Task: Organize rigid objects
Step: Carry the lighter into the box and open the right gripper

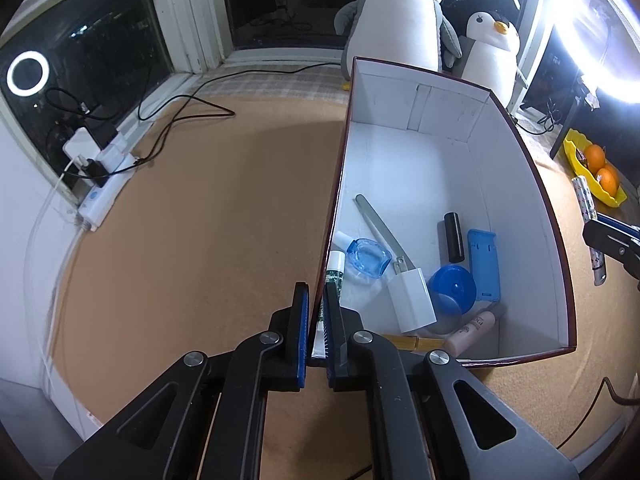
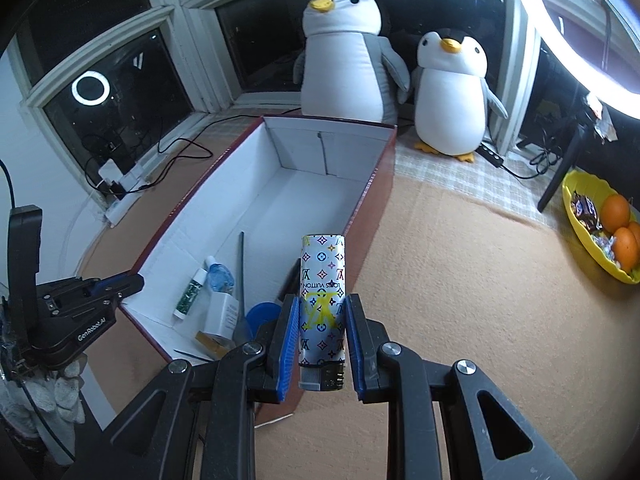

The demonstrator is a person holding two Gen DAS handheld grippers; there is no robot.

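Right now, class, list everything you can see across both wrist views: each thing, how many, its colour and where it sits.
Open cardboard box: one, maroon outside, white inside, on tan mat.
Patterned silver cylinder: one, between right gripper's fingers, beside box.
White charger plug: one, in box.
Blue round lid: one, in box.
Blue plastic stand: one, in box.
Black cylinder: one, in box.
Clear blue bottle: one, in box.
Plush penguins: two, grey-white, behind box.
Yellow fruit dish: one, far right.
Left gripper: clamped on box wall.
Right gripper: around cylinder.

Two penguins — three oranges
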